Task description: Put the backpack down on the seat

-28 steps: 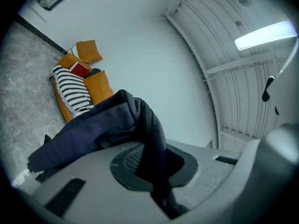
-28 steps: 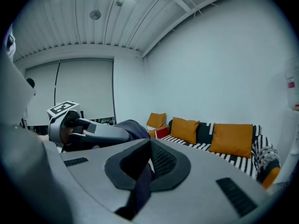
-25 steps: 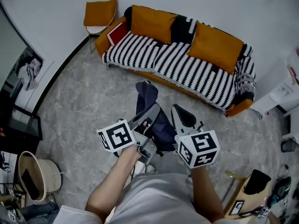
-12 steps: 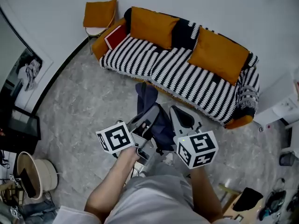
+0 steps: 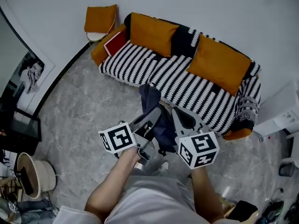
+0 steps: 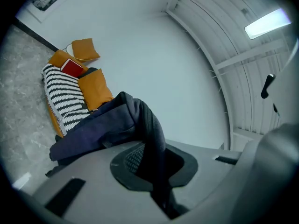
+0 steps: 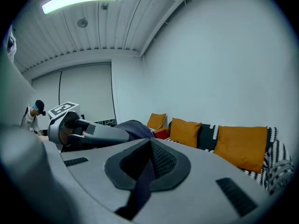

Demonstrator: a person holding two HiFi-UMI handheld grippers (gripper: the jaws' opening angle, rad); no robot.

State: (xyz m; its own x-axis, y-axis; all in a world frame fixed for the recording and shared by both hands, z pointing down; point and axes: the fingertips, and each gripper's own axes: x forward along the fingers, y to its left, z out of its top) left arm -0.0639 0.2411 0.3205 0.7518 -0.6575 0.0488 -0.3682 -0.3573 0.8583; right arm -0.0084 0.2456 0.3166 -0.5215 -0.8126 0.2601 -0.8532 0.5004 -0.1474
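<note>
Jaws on the left gripper (image 5: 153, 115) are pinching tight together on a dark strap (image 6: 152, 134), with no gap showing either side of the webbing. The right gripper (image 5: 180, 119), just beside it, is doing the same, its jaws clamping a second strap (image 7: 140, 185) that is running down between the pads. Between the two tools the navy backpack (image 5: 150, 96) is hanging in the air. Its top is flopping forward near the front edge of the striped sofa (image 5: 140, 62), and its body is hanging above the grey floor (image 5: 88, 106), not yet on the seat. The fabric is sagging and folding wherever nothing is supporting it, so I'm judging it soft, fairly light and maybe half empty. It's looking neither fragile nor slippery, since webbing is sitting well in ribbed pads. The straps are the sensible place to be holding it. A limp bag is likely to be slumping sideways on release, though. The open stretch of seat in front of the orange cushions (image 5: 219, 64) is looking like the landing spot.
</note>
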